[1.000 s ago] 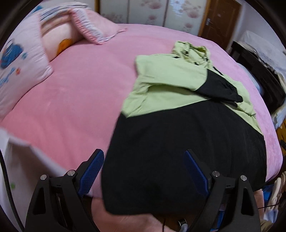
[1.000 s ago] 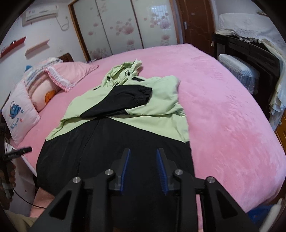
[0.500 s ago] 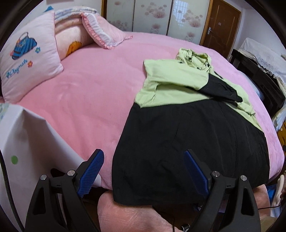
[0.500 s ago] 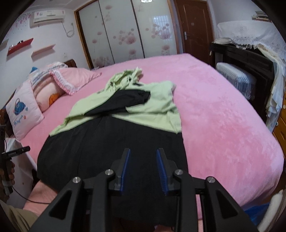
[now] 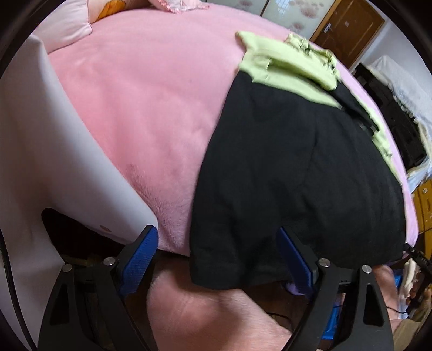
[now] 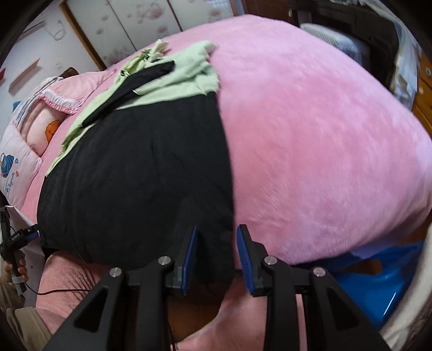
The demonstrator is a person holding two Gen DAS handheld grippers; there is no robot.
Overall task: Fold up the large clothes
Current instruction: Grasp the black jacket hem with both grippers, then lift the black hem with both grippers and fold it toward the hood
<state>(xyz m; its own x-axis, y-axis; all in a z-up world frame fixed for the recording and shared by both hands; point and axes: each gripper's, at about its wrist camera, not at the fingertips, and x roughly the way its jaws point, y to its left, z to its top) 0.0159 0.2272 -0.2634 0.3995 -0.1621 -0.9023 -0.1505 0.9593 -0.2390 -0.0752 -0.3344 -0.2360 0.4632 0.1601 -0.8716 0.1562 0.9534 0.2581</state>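
While it lies spread flat on the pink bed (image 5: 151, 113), the black and light-green hooded garment (image 5: 297, 167) has its black lower part hanging a little over the bed's near edge and its green hood end toward the far edge. One black sleeve (image 6: 135, 86) is folded across the green upper part.

At one near corner of the hem, the left claw (image 5: 216, 259) stands wide, its jaws having just closed a little; that hem corner sits between the blue pads (image 5: 139, 260), which do not press on the cloth. At the other near corner, the right claw (image 6: 217, 251) is only part open, and the dark edge of the hem lies between its pads (image 6: 189, 251) without any clear pinch. Both views are somewhat blurred.

Pink pillows (image 6: 29, 140) lie at the bed's far left corner in the right wrist view. A white board (image 5: 54, 162) stands beside the bed's left edge in the left wrist view. Behind the bed are flowered wardrobe doors (image 6: 129, 24) and a brown door (image 5: 348, 29).
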